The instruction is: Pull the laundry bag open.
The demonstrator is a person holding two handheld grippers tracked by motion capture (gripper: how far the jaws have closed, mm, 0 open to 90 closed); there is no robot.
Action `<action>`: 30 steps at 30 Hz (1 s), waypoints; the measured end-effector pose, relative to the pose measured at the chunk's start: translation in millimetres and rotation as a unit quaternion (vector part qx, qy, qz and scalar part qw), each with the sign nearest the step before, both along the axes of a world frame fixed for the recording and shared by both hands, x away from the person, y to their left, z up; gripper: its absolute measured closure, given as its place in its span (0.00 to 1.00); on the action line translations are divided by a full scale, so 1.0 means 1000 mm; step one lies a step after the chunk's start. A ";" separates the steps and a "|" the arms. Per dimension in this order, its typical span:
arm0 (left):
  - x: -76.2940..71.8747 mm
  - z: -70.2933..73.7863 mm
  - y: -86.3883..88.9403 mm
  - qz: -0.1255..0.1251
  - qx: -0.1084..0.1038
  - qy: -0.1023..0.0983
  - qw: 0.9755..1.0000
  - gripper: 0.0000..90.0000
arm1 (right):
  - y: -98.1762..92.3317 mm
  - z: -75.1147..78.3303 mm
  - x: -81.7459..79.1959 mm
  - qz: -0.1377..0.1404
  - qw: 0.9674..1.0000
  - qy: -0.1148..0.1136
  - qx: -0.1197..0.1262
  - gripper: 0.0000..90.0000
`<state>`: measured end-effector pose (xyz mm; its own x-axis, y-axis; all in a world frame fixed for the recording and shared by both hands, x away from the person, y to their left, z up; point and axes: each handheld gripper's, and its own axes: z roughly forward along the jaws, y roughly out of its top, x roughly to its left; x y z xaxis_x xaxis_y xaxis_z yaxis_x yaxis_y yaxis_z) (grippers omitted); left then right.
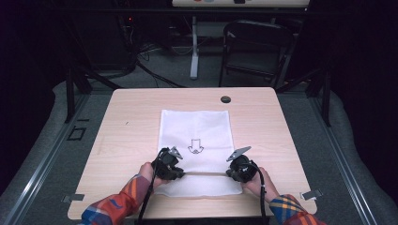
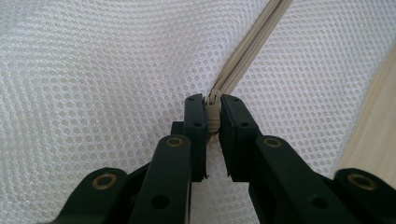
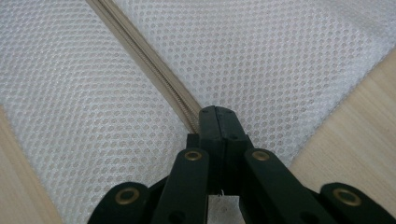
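White mesh laundry bag point(image 1: 195, 129) flat on table point(image 1: 131, 117), left gripper point(image 2: 213, 112) fingers clamped on zipper pull point(image 2: 213, 109), right gripper point(image 3: 215, 116) fingers closed on zipper point(image 3: 154, 67) end

A mesh bag point(image 1: 195, 136) lies flat on the middle of the desk point(image 1: 126, 136), its long side running away from the person. A zipper point(image 1: 205, 174) crosses the bag near its front end, from left to right. The left tongs point(image 1: 180, 174) sit at the zipper's left end, the right tongs point(image 1: 230, 174) at its right end. Behind the bag, near the desk's far edge, sits what seems a small round cap point(image 1: 225, 99). Beyond the desk stands a chair point(image 1: 256, 47).
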<state>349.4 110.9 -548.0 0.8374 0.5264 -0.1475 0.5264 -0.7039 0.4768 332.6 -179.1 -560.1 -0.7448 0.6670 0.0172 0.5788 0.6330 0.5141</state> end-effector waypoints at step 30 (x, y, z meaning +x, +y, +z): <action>-0.002 0.006 0.044 0.049 0.011 -0.002 0.999 0.90 | -0.001 0.000 0.000 -0.001 1.000 0.002 0.000 1.00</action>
<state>347.0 154.4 -541.8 0.7819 0.6095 -0.1312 0.5916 -0.6589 0.4646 332.8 -179.6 -560.1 -0.7435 0.6684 0.0190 0.5816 0.6324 0.5116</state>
